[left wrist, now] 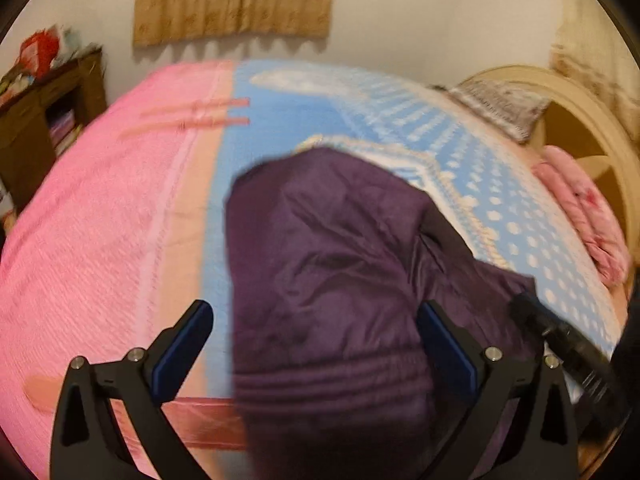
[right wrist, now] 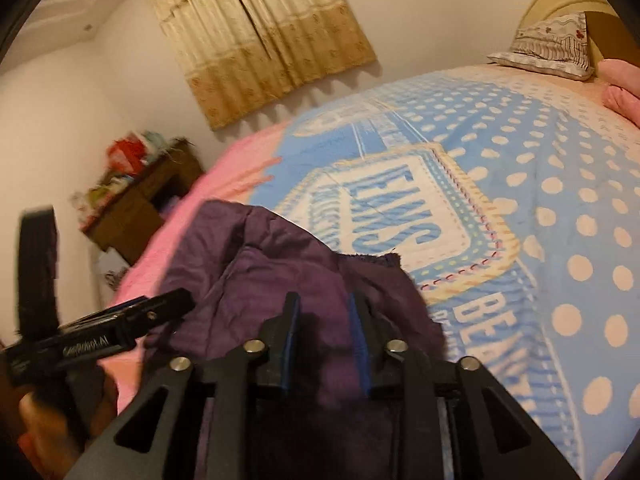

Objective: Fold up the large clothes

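On the near edge of a wide bed spread with a pink-and-blue dotted blanket (left wrist: 120,240) lies a crumpled dark purple padded jacket (left wrist: 328,264). The left gripper (left wrist: 316,344) gapes wide over it; the right gripper (right wrist: 324,336) stands partly parted, pressing nothing. Far off hang beige curtains (right wrist: 260,40); a brown wooden cabinet (left wrist: 44,120) stands left.

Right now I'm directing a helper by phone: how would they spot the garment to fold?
Look at the bed, with its pink and blue polka-dot cover. At its near edge lies the purple jacket, bunched. It is the only dark, shiny piece on the bed.
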